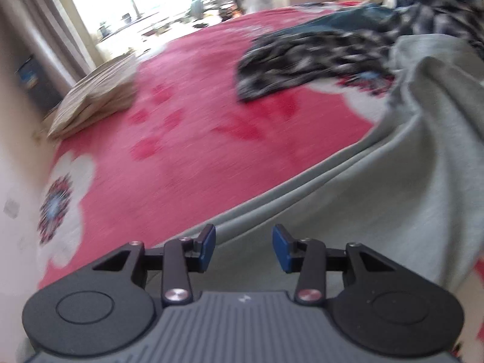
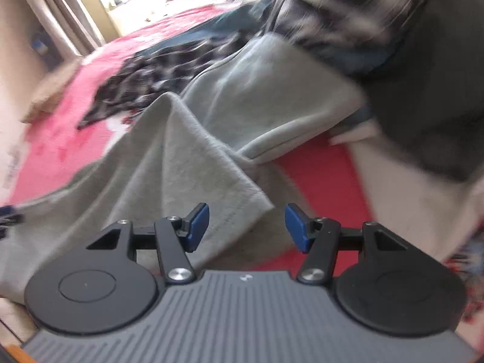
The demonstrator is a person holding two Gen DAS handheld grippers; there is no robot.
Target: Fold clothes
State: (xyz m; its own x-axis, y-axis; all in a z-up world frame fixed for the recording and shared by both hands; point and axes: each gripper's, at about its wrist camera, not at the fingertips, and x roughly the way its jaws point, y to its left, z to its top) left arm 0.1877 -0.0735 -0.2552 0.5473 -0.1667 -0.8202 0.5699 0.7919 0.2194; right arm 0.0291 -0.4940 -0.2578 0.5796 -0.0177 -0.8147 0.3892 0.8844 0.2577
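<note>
A grey garment (image 1: 378, 181) lies rumpled on a red bedspread (image 1: 187, 151) with white flowers. My left gripper (image 1: 243, 249) is open and empty, its blue pads over the garment's near edge. In the right wrist view the same grey garment (image 2: 187, 163) is bunched into a ridge, with a folded part behind it. My right gripper (image 2: 246, 227) is open and empty just over a corner of the grey cloth. Both views are motion-blurred.
A black-and-white patterned garment (image 1: 302, 63) and a dark teal one (image 1: 332, 21) lie further back on the bed. A stack of folded beige cloth (image 1: 93, 96) sits at the bed's left edge. A dark garment pile (image 2: 423, 75) is at the right. A bright window (image 1: 151, 3) is behind.
</note>
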